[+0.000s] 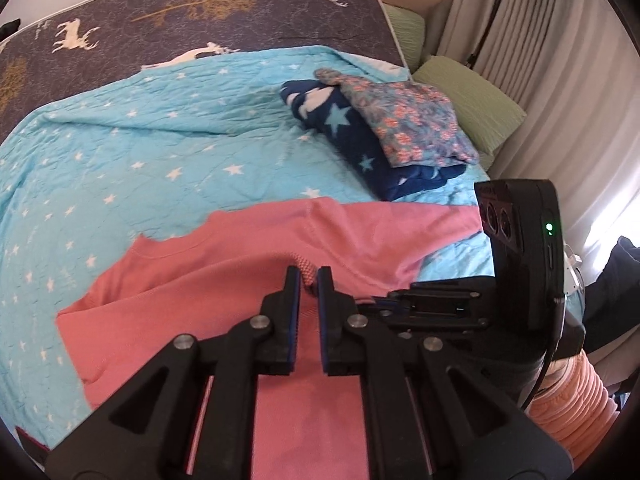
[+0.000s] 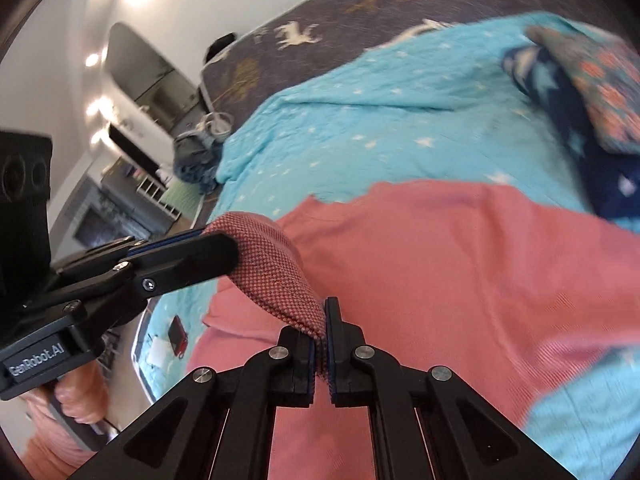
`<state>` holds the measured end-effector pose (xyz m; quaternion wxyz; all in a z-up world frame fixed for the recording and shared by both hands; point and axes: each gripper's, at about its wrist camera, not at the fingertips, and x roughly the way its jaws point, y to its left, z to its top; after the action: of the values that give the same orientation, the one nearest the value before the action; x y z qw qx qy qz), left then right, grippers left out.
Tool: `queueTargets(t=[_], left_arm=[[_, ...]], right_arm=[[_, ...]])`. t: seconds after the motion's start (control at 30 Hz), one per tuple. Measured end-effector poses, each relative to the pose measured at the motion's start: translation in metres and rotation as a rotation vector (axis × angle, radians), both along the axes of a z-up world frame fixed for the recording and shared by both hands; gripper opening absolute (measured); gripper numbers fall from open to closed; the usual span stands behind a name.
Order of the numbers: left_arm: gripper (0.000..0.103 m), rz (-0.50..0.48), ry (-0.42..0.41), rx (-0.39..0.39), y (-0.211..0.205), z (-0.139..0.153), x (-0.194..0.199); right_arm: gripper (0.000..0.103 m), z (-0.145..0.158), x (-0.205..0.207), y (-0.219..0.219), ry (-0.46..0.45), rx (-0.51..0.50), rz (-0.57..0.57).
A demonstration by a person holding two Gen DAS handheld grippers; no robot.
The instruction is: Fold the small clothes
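A pink knit garment point(image 1: 248, 264) lies on the light blue star quilt point(image 1: 140, 152); it also shows in the right wrist view point(image 2: 460, 264). My left gripper point(image 1: 309, 276) is shut on the garment's ribbed hem, lifted off the quilt. It shows from the side in the right wrist view point(image 2: 224, 246), holding the ribbed hem point(image 2: 276, 276). My right gripper point(image 2: 320, 320) is shut on the same hem close beside it. The right gripper's body point(image 1: 520, 256) shows at the right of the left wrist view.
A folded stack, a floral piece point(image 1: 412, 116) on a navy star fleece point(image 1: 360, 152), lies at the quilt's far right. Green pillows point(image 1: 468, 104) and curtains point(image 1: 552, 60) lie beyond. The dark deer-print mattress point(image 1: 180, 8) is behind. A phone point(image 2: 178, 334) lies at the bed's near-left edge.
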<state>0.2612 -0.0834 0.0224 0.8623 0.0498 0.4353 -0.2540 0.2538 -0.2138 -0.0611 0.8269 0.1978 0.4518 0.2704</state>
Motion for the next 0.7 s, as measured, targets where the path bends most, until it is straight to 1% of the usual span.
queueTargets(t=[0.07,0.1,0.17,0.27,0.33,0.4,0.43,0.5,0.57,0.6,0.7], left_arm=[[0.021,-0.005,-0.018,-0.003,-0.001,0.002,-0.002],[0.024,-0.002,-0.029,0.001,0.000,0.003,-0.003],[0.024,0.012,-0.045,0.014,0.006,0.003,-0.005],[0.025,0.057,-0.038,0.011,0.030,0.000,-0.008],[0.025,0.108,-0.037,0.001,0.054,-0.003,-0.013],[0.027,0.177,-0.034,-0.013,0.086,-0.009,-0.019],[0.029,0.208,-0.034,-0.016,0.099,-0.012,-0.023],[0.034,0.277,-0.026,-0.030,0.132,-0.023,-0.035],[0.034,0.329,0.004,-0.047,0.163,-0.040,-0.051],[0.034,0.346,0.014,-0.047,0.172,-0.047,-0.056],[0.034,0.427,0.066,-0.033,0.201,-0.078,-0.069]], right_arm=[[0.003,-0.004,-0.001,-0.012,0.034,-0.012,-0.024],[0.003,-0.007,-0.002,-0.018,0.054,-0.025,-0.042],[0.003,-0.016,-0.004,-0.032,0.090,-0.035,-0.077],[0.003,-0.029,-0.003,-0.047,0.135,-0.042,-0.129],[0.003,-0.034,-0.004,-0.052,0.148,-0.035,-0.141],[0.003,-0.035,-0.007,-0.054,0.143,-0.042,-0.142],[0.003,-0.036,-0.009,-0.053,0.136,-0.049,-0.138],[0.004,-0.033,-0.015,-0.051,0.117,-0.066,-0.129],[0.006,-0.031,-0.018,-0.049,0.097,-0.078,-0.114],[0.007,-0.030,-0.019,-0.048,0.089,-0.084,-0.105],[0.009,-0.036,-0.017,-0.050,0.113,-0.092,-0.102]])
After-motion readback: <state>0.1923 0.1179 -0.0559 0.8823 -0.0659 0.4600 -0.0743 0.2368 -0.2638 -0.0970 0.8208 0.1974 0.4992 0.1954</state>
